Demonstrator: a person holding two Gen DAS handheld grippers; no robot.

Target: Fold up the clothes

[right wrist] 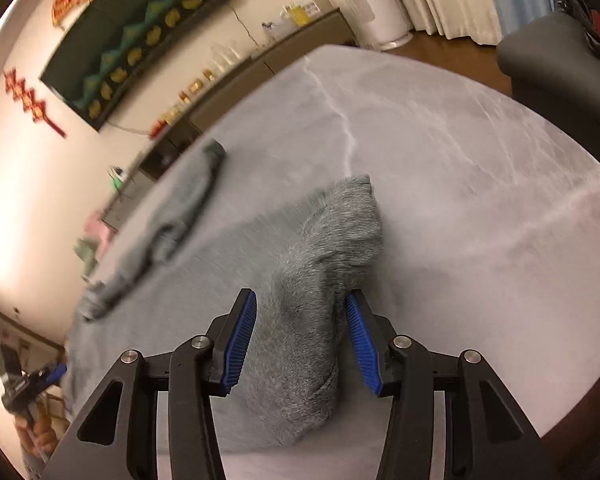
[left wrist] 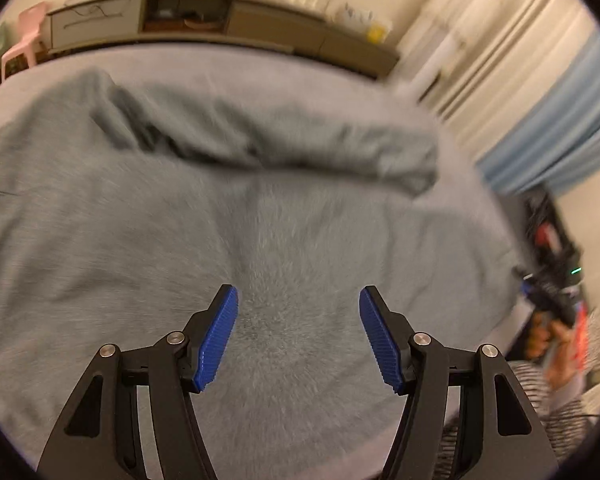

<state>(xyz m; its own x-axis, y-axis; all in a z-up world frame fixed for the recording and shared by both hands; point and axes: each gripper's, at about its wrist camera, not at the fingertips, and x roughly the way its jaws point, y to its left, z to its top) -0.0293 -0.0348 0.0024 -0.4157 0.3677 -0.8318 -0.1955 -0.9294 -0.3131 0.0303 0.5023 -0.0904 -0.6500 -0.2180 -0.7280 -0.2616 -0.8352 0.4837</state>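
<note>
A grey-green long-sleeved garment (left wrist: 148,216) lies spread on a grey marble table (right wrist: 460,168). In the left wrist view one sleeve (left wrist: 284,140) lies folded across its far part. My left gripper (left wrist: 299,300) is open and empty above the garment's body. In the right wrist view the garment (right wrist: 220,248) stretches to the left, and its other sleeve (right wrist: 312,300) lies between the blue pads of my right gripper (right wrist: 301,304). The jaws are open around the sleeve, close to it on both sides. The far sleeve (right wrist: 180,208) lies towards the table's far edge.
A long low cabinet (left wrist: 228,24) with small items on top runs along the far wall. Pink and green plastic chairs (left wrist: 20,44) stand at its left end. A dark chair (right wrist: 560,68) stands at the table's far right. Curtains (left wrist: 540,92) hang to the right.
</note>
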